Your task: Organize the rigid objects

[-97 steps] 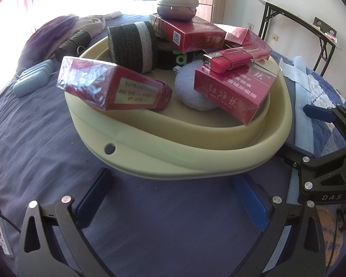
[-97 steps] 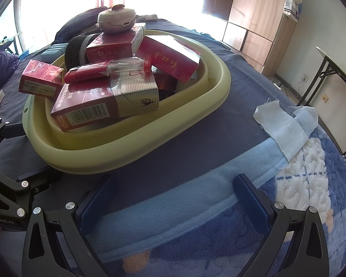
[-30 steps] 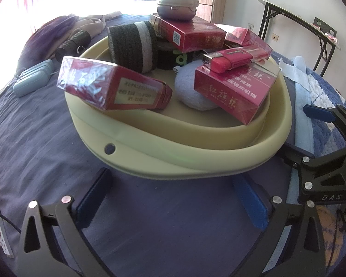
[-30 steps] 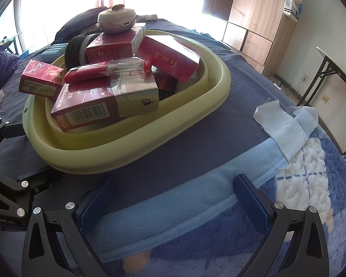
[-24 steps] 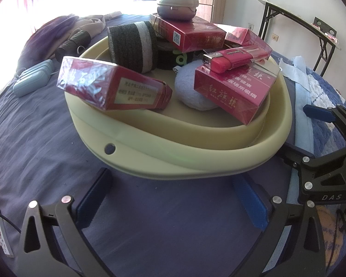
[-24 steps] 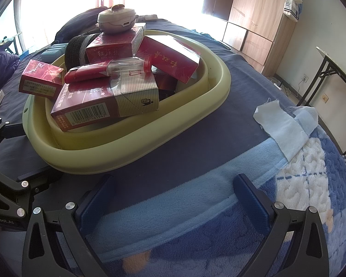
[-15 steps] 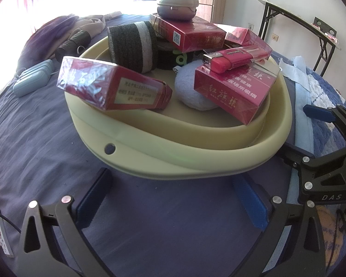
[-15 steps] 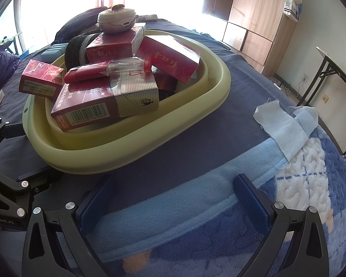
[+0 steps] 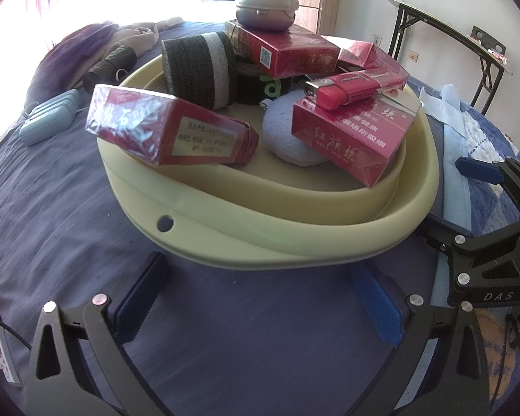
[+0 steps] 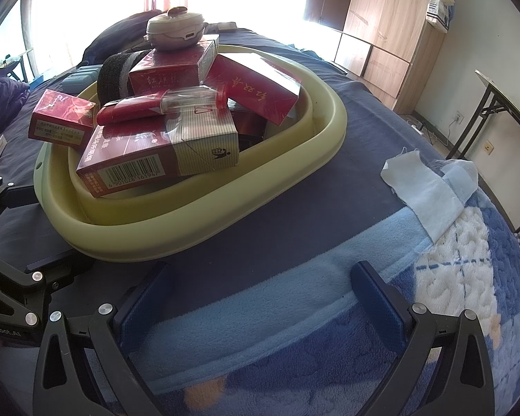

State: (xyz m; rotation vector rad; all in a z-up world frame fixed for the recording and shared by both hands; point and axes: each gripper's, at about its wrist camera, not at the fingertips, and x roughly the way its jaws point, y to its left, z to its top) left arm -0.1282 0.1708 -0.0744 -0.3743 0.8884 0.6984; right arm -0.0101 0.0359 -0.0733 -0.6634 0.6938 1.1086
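Observation:
A pale green basin [image 9: 294, 239] [image 10: 204, 222] sits on a blue bedspread and holds several red cigarette packs [image 9: 170, 131] [image 10: 156, 156]. On them lie a red lighter [image 9: 350, 88] [image 10: 156, 105] and a small grey case [image 9: 267, 5] [image 10: 175, 27]. A black and white roll [image 9: 197, 66] and a blue-grey pouch [image 9: 287, 135] also lie inside. My left gripper [image 9: 260, 294] rests open on the bedspread just in front of the basin. My right gripper [image 10: 260, 298] rests open beside the basin's right edge. Neither holds anything.
A light blue case [image 9: 48, 118] and dark clothing [image 9: 86, 52] lie left of the basin. A white cloth patch [image 10: 426, 190] lies on the patterned blanket to the right. A folding table [image 9: 450, 31] and a wooden wardrobe [image 10: 388, 24] stand beyond the bed.

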